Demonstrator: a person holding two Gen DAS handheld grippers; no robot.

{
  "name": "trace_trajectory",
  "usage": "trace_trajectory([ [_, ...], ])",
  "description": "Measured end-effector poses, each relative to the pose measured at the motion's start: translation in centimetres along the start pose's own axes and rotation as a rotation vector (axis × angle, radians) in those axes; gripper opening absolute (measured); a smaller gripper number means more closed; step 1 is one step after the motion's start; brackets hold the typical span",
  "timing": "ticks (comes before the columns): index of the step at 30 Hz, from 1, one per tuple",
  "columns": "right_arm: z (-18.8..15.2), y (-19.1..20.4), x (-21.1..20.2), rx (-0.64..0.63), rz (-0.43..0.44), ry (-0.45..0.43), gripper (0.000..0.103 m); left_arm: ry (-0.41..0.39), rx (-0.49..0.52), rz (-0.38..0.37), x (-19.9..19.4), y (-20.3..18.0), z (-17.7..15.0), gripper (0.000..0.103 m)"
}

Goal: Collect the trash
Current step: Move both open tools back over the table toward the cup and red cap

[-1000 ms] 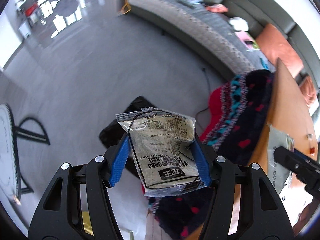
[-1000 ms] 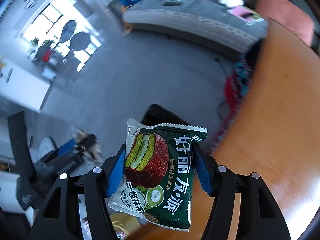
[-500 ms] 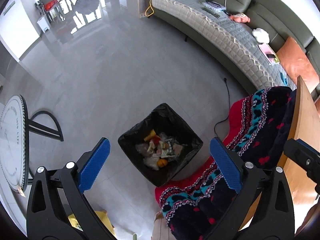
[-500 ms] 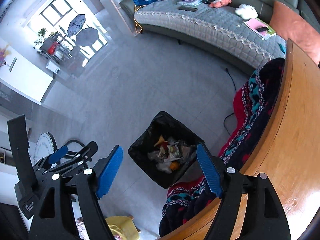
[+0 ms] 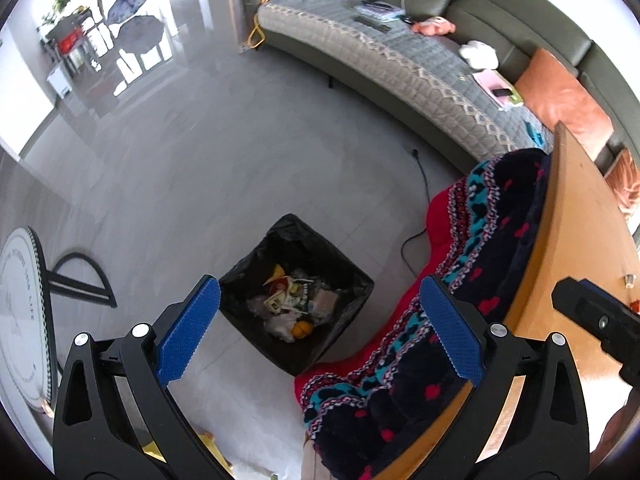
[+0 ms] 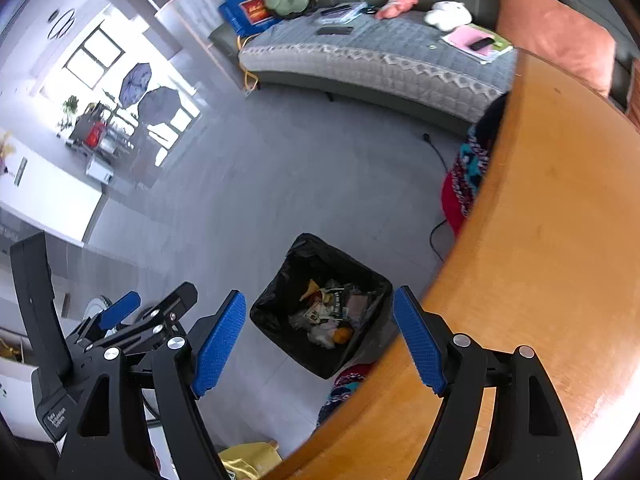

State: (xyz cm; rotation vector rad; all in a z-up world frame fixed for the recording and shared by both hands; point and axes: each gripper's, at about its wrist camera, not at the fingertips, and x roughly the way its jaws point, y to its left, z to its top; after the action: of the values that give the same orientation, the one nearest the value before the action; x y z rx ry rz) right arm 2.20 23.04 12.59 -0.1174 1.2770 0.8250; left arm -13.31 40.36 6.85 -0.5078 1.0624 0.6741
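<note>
A black-lined trash bin [image 5: 352,280] stands on the grey floor beside the table, also seen in the right wrist view [image 6: 276,320]. Several wrappers and an orange item [image 5: 292,304] lie inside it. My left gripper [image 5: 320,332] is open and empty, held above the bin. My right gripper [image 6: 320,340] is open and empty, also above the bin. The left gripper shows at the lower left of the right wrist view [image 6: 120,312].
The wooden table [image 6: 540,240] curves along the right. A red, black and teal patterned blanket [image 5: 460,300] hangs off its edge. A grey sofa [image 5: 400,60] lines the far side. A round side table [image 5: 20,312] stands at left. A black cable [image 5: 416,200] lies on the floor.
One second ago each gripper held a snack wrapper. Both opened and the wrappers dropped into the bin. Both grippers have since lifted slightly, jaws staying open.
</note>
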Motion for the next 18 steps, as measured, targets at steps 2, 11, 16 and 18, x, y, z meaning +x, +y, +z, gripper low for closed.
trace_trajectory([
  [2, -0.3, -1.5, -1.0, 0.021, -0.005, -0.013, 0.077, -0.005, 0.022, -0.008, -0.4, -1.6, -0.1, 0.097],
  [11, -2.2, -10.7, -6.1, 0.177, -0.046, -0.088, 0.077, -0.008, 0.177, -0.074, -1.8, -11.4, -2.7, 0.097],
  [16, -3.7, -16.5, -8.8, 0.259, -0.069, -0.127, 0.077, 0.013, 0.299, -0.115, -2.0, -18.4, -5.4, 0.097],
  [18, -4.5, -19.0, -10.1, 0.295, -0.080, -0.142, 0.077, 0.016, 0.344, -0.134, -2.3, -21.2, -6.4, 0.097],
])
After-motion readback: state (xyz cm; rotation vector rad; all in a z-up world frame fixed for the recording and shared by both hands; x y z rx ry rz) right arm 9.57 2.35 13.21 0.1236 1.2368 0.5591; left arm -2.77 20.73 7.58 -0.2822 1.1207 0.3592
